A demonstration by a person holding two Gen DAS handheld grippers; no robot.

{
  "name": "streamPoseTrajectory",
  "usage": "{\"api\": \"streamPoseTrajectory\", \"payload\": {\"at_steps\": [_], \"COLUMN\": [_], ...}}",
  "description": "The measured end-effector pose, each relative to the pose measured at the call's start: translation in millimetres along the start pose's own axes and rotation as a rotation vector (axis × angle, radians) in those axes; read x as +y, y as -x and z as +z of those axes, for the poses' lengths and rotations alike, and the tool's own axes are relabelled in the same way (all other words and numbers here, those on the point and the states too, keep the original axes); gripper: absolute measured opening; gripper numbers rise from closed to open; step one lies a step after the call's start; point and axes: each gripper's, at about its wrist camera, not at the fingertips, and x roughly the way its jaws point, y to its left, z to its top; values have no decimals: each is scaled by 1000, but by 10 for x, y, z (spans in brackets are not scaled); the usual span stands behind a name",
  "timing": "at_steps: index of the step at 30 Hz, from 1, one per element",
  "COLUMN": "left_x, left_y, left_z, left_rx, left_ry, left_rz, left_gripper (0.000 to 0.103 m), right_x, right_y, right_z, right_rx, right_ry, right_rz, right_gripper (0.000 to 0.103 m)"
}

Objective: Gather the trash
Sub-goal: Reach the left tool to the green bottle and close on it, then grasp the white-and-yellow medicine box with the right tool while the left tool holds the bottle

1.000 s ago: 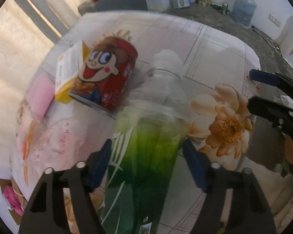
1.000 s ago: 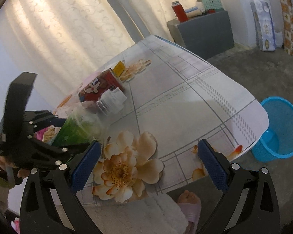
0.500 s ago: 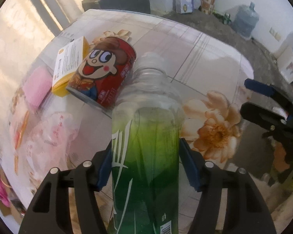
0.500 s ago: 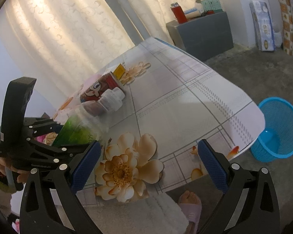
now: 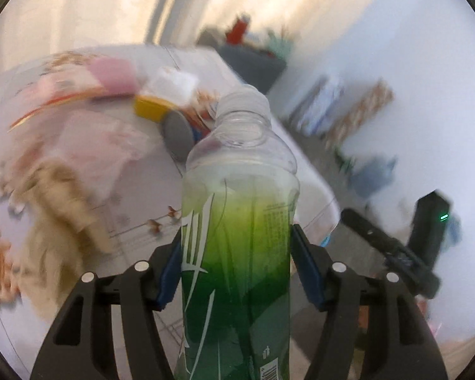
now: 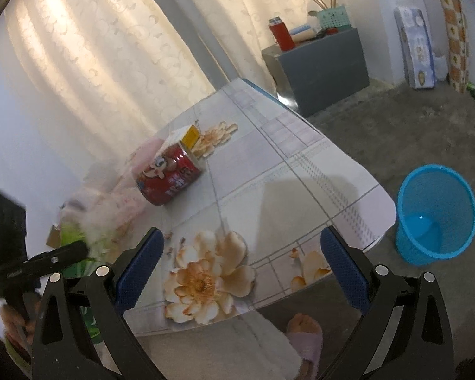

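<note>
A clear uncapped plastic bottle [image 5: 237, 221] with a green label stands up between the blue pads of my left gripper [image 5: 237, 272], which is shut on its body and holds it above the table. In the right wrist view the same bottle [image 6: 79, 237] is a green blur at the left edge. My right gripper [image 6: 242, 269] hangs open over the flower print at the table's near edge, with nothing between its fingers. A red can with a cartoon face [image 6: 169, 179] lies on its side on the table [image 6: 300, 164], next to a yellow-and-white carton [image 6: 186, 134].
A blue mesh waste basket [image 6: 437, 215] stands on the floor past the table's right corner. Pink wrappers and a thin plastic bag [image 5: 104, 145] lie at the table's left. A person's sandalled foot [image 6: 304, 332] is below the near edge. A grey cabinet [image 6: 323, 69] stands behind.
My left gripper has closed onto the bottle, lifted it off the table and rolled it upright while swinging sideways. The right gripper has only risen slightly.
</note>
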Motion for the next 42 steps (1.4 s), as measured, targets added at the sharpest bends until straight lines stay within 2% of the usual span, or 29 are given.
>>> {"api": "streamPoseTrajectory", "payload": {"at_steps": [4,8,12,16,19,22,28,32,35,39,41,42], "left_x": [177,385,563,714,792,877,1034,1265,1426,1513,1559,1587], "left_y": [562,1086,1413,1681,1703,1631,1508,1439,1412,1419,1416,1408], "left_z": [-187,-430,-713,-1047,-1212,-1257,-1178,-1136,-1077,-1093,-1099,-1102], "left_rx": [-152,-269,-328,-341,-337,-329,-332,-344,-352,-363,-365,-365], "left_ry": [94,164,232,304,352,383,416,431,444,459,462,464], "left_rz": [-18,46,128,185,199,204,179,168,162,159,159,159], "left_gripper": [61,62,62,62,62,62,62,62,62,62,62,62], "right_x": [137,454,825,1193,1405,1588,2067,2330,2363,2223,2160,2124], "right_y": [-38,-217,-437,-644,-727,-746,-826,-1240,-1628,-2048,-2105,-2134], "right_z": [-16,-94,-225,-378,-408,-317,183,512,718,983,1078,1169], "right_rx": [36,132,244,342,377,370,320,410,480,525,521,497], "right_ry": [-15,6,31,73,114,172,281,190,65,-112,-131,-106], "right_rz": [62,161,251,287,288,276,298,415,430,375,331,268], "right_gripper": [95,94,93,89,87,86,86,85,82,76,76,76]}}
